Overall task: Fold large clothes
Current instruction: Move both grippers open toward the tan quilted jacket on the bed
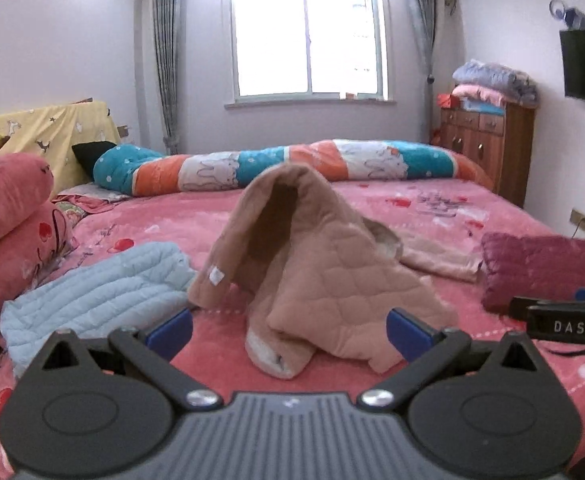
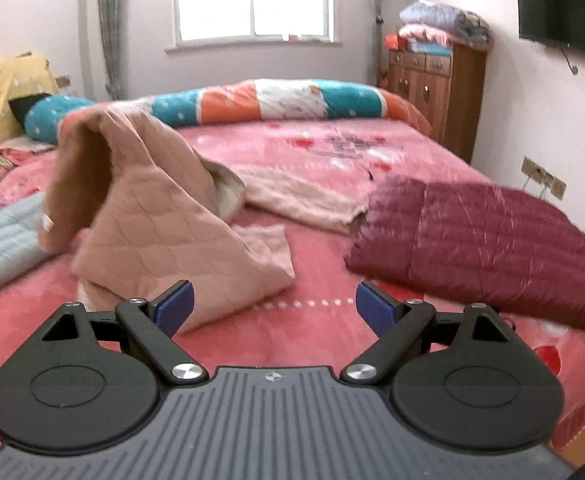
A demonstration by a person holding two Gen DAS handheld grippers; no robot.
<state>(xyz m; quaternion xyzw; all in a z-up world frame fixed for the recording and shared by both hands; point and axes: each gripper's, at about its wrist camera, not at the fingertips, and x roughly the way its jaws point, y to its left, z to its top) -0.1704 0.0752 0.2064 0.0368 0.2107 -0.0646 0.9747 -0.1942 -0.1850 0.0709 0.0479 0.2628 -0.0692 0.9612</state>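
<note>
While both the left claw (image 1: pixel 288 330) and right claw (image 2: pixel 274 306) gape wide and empty, the tan quilted garment (image 1: pixel 312 264), apparently a jacket, stands tented mid-bed (image 1: pixel 432 208), unfolded, awaiting flattening and a hem grasp.

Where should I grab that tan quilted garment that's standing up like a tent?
Probably the tan quilted garment's loose lower hem nearest you, approached low from the front with the open left hand-held gripper. That edge lies flat on the bed, while the peak is slack and would collapse.
</note>
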